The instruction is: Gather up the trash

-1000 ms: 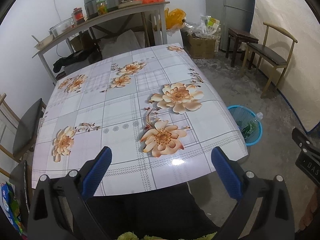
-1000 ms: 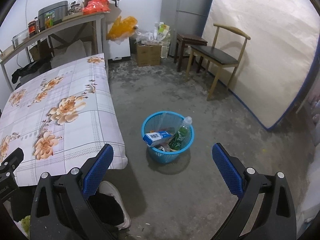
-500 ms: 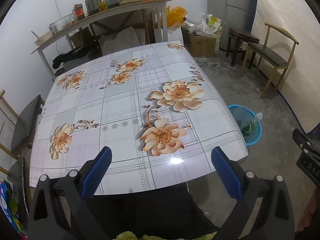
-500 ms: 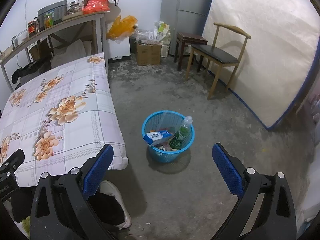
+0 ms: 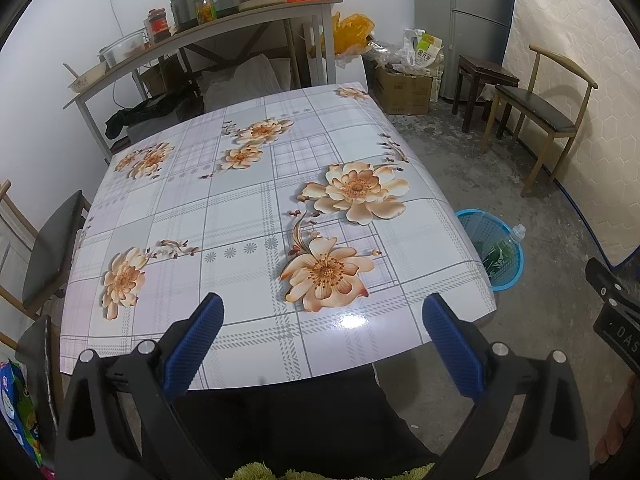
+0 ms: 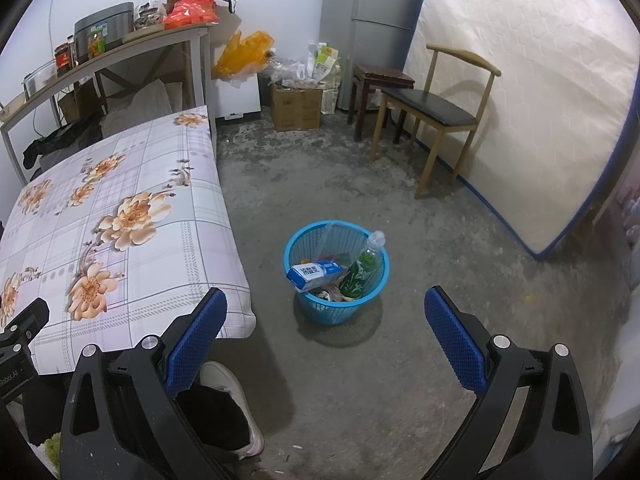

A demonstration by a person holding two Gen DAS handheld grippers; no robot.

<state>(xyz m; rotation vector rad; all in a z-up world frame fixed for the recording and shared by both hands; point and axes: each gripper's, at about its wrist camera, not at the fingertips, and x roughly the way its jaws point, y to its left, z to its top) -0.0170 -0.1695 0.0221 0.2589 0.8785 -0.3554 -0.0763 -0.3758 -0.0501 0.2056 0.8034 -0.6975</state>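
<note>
Trash location: the collected items sit in the blue basket (image 6: 336, 276) on the concrete floor, just beside the near right corner of the table (image 5: 256, 208). Visible inside are a green bottle (image 6: 362, 268) leaning on the rim with its neck above it, a blue-and-white carton (image 6: 316, 272) lying across the top, and smaller scraps below that are too jumbled to identify.

Table surface: the floral cloth shows no loose item in either view. Judgement: collection looks at or near its end.

Left gripper (image 5: 320, 340): both blue fingers spread wide, nothing between them, held over the near table edge.

Right gripper (image 6: 324, 334): fingers likewise spread wide and empty, facing the floor with the basket between and beyond them.

Risk 1, basket tipping: the bottle is tall and rests high against 1 side. A nudge from a finger or from the white shoe (image 6: 236, 404) near the table corner could roll the light basket and spill its contents.

Risk 2, carton sliding off: the carton lies on top of the pile and not down in it. Another item dropped on it could push it over the rim.

Risk 3, missed item: a colourful packet (image 5: 18, 408) shows at the far left edge of the left view, low beside a chair (image 5: 48, 252). Whether it is trash cannot be told. If it is, ending now would leave the job incomplete.

Risk 4, gripper contact: the other gripper's body appears at the edge of each view, so the 2 are near and could knock together on a reach.
</note>
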